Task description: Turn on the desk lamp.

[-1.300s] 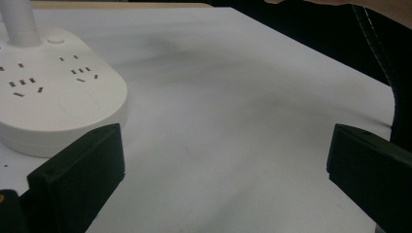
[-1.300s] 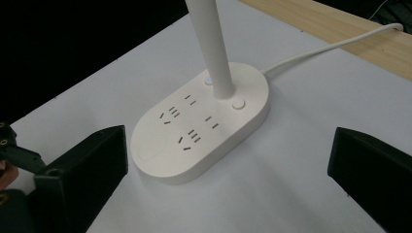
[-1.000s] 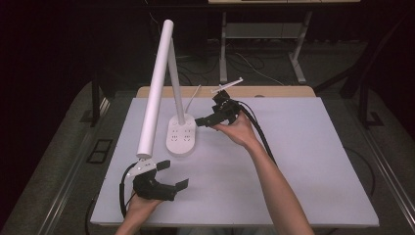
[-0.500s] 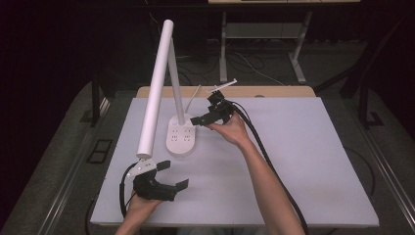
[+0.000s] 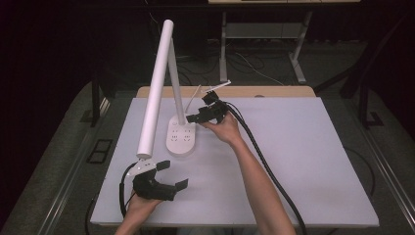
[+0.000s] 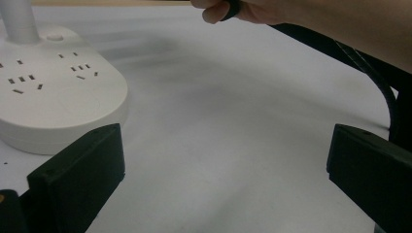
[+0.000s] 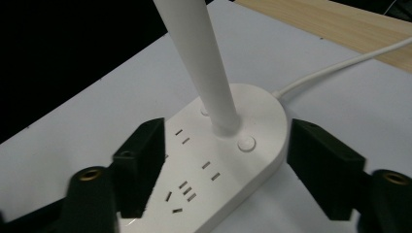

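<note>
A white table [image 5: 313,161] carries a white lamp base [image 5: 181,138] with sockets.

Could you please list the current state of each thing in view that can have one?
White plastic desk lamp with socket base: standing upright on the table, head unlit, sockets empty.
White lamp cord: attached to the base, lying on the table.
Left tongs: open, empty, near the table's front edge.
Right tongs: open, straddling the lamp base, gripping nothing.
</note>
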`<state>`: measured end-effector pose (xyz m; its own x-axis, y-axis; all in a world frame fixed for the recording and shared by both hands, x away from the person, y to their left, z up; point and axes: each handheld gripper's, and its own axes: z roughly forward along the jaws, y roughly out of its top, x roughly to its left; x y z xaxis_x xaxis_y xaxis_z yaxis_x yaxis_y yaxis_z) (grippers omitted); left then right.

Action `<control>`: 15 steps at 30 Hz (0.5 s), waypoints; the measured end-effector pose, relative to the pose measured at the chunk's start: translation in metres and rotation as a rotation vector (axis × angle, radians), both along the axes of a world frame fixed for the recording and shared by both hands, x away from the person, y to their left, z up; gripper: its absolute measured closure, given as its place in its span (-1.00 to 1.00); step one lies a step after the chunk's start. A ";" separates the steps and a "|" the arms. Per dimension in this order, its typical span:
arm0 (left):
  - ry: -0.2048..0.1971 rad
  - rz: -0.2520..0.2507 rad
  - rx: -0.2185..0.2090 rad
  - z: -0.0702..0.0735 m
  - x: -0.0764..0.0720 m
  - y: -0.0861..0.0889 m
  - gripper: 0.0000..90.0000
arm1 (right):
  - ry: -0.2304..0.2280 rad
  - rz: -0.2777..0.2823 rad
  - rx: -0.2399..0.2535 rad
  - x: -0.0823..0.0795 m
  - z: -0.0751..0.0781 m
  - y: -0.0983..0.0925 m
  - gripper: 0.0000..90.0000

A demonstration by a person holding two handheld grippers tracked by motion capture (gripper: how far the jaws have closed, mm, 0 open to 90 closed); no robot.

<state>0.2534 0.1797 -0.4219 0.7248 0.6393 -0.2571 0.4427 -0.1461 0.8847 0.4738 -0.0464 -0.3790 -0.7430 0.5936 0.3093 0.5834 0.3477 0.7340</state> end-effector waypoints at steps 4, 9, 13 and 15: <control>-0.002 0.004 -0.005 0.001 0.000 0.001 -1.00 | -0.014 0.008 -0.001 0.001 -0.003 0.004 -0.05; -0.001 0.011 -0.014 0.001 0.001 0.003 -1.00 | -0.020 -0.003 0.012 0.004 -0.009 0.005 0.18; -0.002 0.014 -0.011 0.001 0.002 0.004 -1.00 | 0.006 -0.018 0.058 0.009 -0.017 0.005 0.31; -0.002 0.017 -0.014 0.001 0.002 0.004 -1.00 | 0.014 -0.026 0.063 0.010 -0.020 0.005 0.38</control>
<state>0.2552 0.1841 -0.4211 0.7144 0.6479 -0.2643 0.4431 -0.1265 0.8875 0.4843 -0.0411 -0.3985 -0.7229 0.5918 0.3567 0.6019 0.2858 0.7456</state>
